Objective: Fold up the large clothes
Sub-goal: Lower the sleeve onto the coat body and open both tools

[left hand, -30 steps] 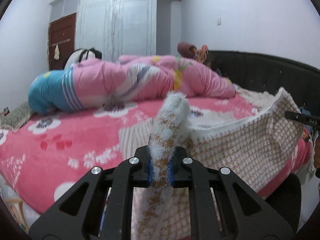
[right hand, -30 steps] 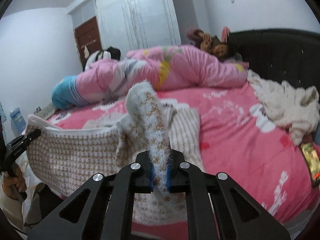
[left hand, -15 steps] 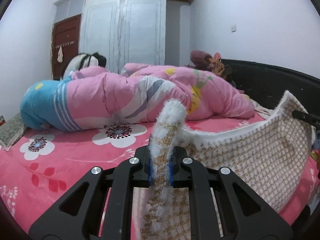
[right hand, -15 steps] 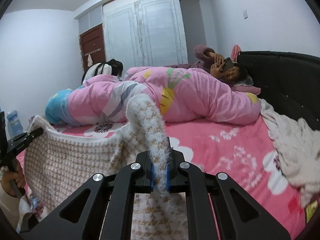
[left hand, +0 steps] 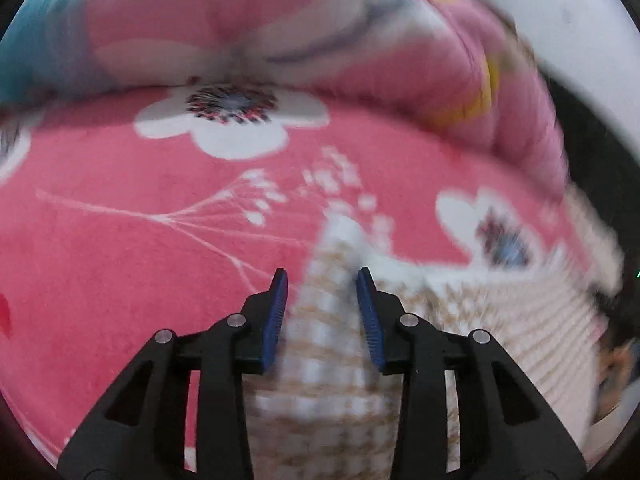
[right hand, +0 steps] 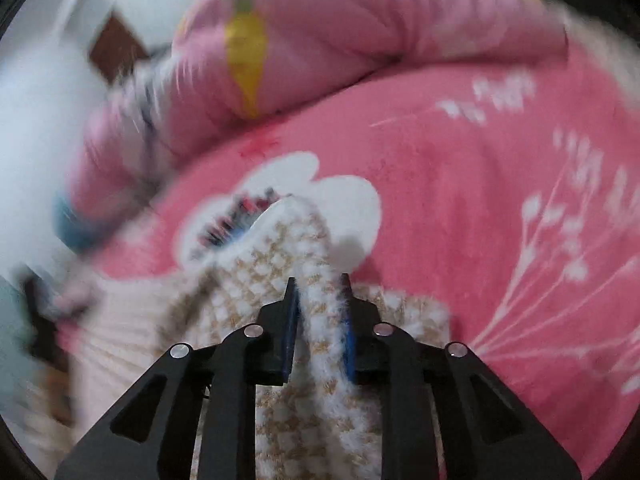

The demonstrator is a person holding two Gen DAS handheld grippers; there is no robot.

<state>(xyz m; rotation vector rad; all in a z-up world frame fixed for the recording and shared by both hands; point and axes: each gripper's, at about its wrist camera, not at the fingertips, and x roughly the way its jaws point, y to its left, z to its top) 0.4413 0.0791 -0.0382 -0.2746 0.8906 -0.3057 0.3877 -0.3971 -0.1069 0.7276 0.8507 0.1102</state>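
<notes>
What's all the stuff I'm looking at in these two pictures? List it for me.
knit garment: one, beige-and-white check, fuzzy white edge, lying on the bed, a fold between each gripper's pads
bed cover: one, pink with white flowers, under the garment
quilt: one, pink with blue end, bunched along the bed's far side
left gripper: black, blue pads, jaws opening around the fold
right gripper: black, blue pads, jaws opening around the fold

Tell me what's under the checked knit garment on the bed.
The checked knit garment lies on the pink floral blanket; one white flower pokes out past its corner. Whatever else is beneath the knit is covered.
</notes>
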